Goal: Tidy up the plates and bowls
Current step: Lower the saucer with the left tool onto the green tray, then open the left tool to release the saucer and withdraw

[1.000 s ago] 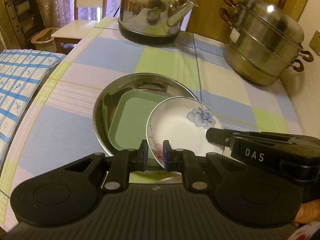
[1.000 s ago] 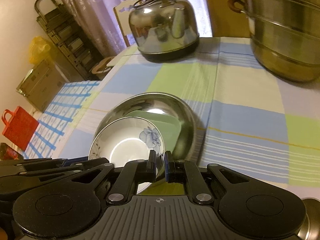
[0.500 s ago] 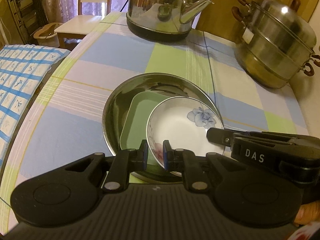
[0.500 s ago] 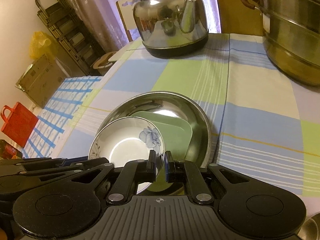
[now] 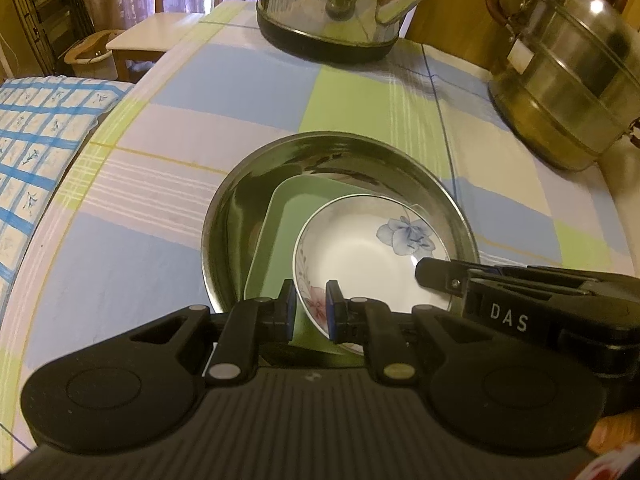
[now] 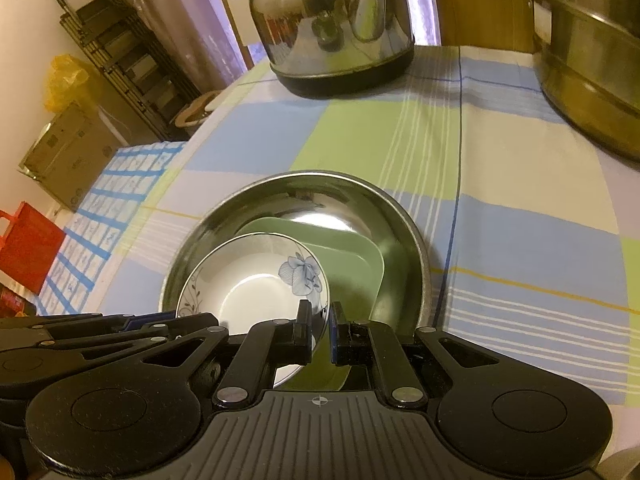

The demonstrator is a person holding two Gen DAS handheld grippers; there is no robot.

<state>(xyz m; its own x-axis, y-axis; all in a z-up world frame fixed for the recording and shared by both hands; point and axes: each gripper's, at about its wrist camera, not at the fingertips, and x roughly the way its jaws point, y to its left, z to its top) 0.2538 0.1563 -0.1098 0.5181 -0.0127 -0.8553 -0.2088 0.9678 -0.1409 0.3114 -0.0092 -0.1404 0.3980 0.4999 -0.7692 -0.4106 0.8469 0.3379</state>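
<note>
A white bowl with a blue flower (image 5: pixel 360 256) (image 6: pixel 252 284) is held over a large steel basin (image 5: pixel 320 148) (image 6: pixel 400 216). My left gripper (image 5: pixel 311 312) is shut on the bowl's near left rim. My right gripper (image 6: pixel 319 330) is shut on its near right rim, and its fingers (image 5: pixel 444 276) also show at the right of the left wrist view. A pale green square plate (image 5: pixel 280 224) (image 6: pixel 352 260) lies inside the basin under the bowl. Whether the bowl touches the plate I cannot tell.
A steel kettle (image 5: pixel 340 0) (image 6: pixel 332 20) stands at the far side of the checked tablecloth (image 5: pixel 240 88). A stacked steel steamer pot (image 5: pixel 568 92) (image 6: pixel 592 60) sits at the right. A wooden chair (image 5: pixel 160 32) and a blue-checked cloth (image 5: pixel 36 132) lie off the table's left.
Both grippers have carried the bowl forward and down. It now hangs inside the basin's rim over the green plate; kettle and steamer appear closer.
</note>
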